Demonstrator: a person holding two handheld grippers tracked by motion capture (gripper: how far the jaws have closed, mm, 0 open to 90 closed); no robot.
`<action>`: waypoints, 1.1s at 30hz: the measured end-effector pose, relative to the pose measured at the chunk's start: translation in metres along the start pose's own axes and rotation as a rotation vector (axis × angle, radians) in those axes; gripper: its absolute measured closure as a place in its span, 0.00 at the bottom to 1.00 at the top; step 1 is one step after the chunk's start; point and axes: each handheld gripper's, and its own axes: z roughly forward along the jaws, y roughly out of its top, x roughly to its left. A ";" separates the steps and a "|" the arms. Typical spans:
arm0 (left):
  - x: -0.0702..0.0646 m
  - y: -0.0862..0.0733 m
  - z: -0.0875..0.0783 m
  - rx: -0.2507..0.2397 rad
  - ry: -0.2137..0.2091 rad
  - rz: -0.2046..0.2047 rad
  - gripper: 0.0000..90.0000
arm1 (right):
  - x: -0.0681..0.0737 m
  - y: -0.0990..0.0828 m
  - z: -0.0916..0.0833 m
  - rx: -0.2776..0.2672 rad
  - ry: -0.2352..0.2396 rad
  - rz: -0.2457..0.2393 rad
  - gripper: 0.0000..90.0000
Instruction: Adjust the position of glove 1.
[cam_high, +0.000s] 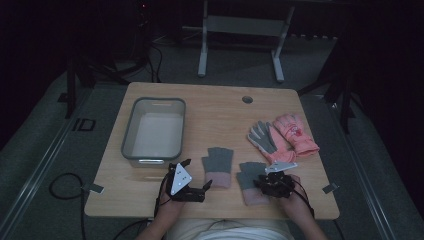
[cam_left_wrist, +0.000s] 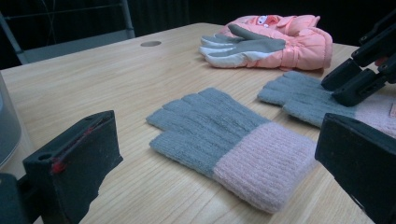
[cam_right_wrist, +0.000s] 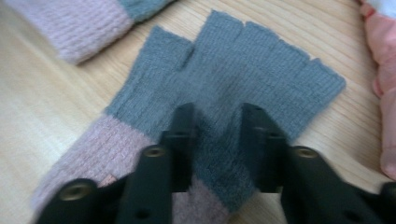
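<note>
My right gripper (cam_right_wrist: 212, 121) sits low on the near knit glove (cam_right_wrist: 224, 93), jaws a narrow gap apart with a ridge of grey knit bunched between them; the picture is blurred, so I think the pads are pinching the fabric, but I can't swear to it. That glove lies flat near the front edge of the surface (cam_high: 220, 105), grey fingers pointing away from me, pink cuff toward me. It is soft, light, floppy wool, so it will drape and fold the moment it leaves the wood, and the knit gives plenty of friction, so I judge slipping unlikely. A pinch at the palm, where I am now, gathers only the top layer; taking hold nearer the thick ribbed cuff would catch both layers and carry it better.

My left gripper (cam_left_wrist: 210, 158) rests on the surface with its jaws wide apart, nothing between them, aimed at the matching second glove (cam_left_wrist: 229, 140) just beside the first. Beyond lie a padded pink glove pair (cam_high: 287, 135), and to the left an empty grey bin (cam_high: 129, 135).
</note>
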 end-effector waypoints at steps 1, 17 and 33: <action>0.000 0.000 0.000 0.000 0.000 -0.001 0.00 | 0.002 -0.001 0.000 -0.005 -0.012 0.005 0.87; 0.002 0.000 0.000 -0.008 -0.021 -0.011 0.00 | 0.005 0.026 -0.024 -0.108 -0.051 0.165 0.95; 0.001 0.000 -0.001 -0.012 -0.027 -0.006 0.00 | 0.045 0.110 0.005 -0.197 0.039 0.124 0.95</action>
